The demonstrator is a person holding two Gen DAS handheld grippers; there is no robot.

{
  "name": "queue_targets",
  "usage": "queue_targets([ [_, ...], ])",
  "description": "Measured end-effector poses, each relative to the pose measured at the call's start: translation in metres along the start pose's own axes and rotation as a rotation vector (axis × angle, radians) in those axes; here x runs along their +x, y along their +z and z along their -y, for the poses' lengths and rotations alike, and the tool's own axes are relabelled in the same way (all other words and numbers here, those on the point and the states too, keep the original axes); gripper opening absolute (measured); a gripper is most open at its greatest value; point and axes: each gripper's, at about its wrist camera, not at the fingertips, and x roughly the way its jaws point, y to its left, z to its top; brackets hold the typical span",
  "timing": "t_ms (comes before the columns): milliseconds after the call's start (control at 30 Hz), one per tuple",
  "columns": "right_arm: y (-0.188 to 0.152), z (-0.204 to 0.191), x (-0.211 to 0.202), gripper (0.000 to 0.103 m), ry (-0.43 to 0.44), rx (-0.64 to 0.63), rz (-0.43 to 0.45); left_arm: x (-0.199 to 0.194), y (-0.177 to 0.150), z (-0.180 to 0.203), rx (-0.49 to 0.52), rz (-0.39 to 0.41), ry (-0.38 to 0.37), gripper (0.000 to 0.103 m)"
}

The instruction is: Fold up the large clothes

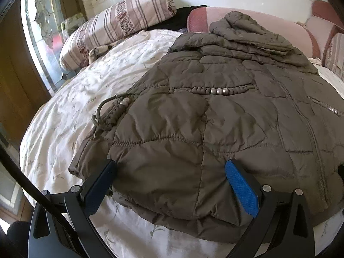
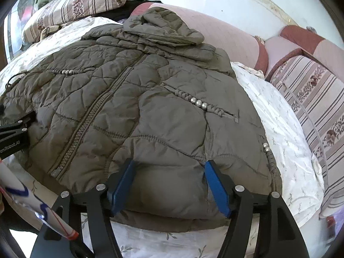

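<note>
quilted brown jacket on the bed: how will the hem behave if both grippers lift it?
The brown quilted puffer jacket will probably be floppy: it already drapes in wrinkles over the white floral bedsheet. Its puffy padding suggests it is light for its bulk. The smooth shell looks slippery, so the hem may slide between jaws. The beaded cord would likely dangle.

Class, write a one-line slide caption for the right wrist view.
Right gripper, open, over the hem of a brown jacket spread on a bed.

A bed covered by a white floral-print sheet (image 1: 71, 99) bore a brown quilted puffer jacket (image 2: 137, 107) and striped, flower-patterned pillows (image 1: 111, 25) beyond it.
</note>
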Motion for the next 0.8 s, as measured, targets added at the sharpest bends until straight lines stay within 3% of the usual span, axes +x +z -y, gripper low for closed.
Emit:
queue_targets([
  [633,0.004,0.004,0.003,0.077,0.022,0.014,-0.038,0.005,0.009,0.012,-0.084,-0.086,0.077,0.101],
  [800,0.006,0.007,0.004,0.077,0.040,0.025,-0.046,0.007,0.018,0.013,-0.118,-0.163,0.092,0.101],
])
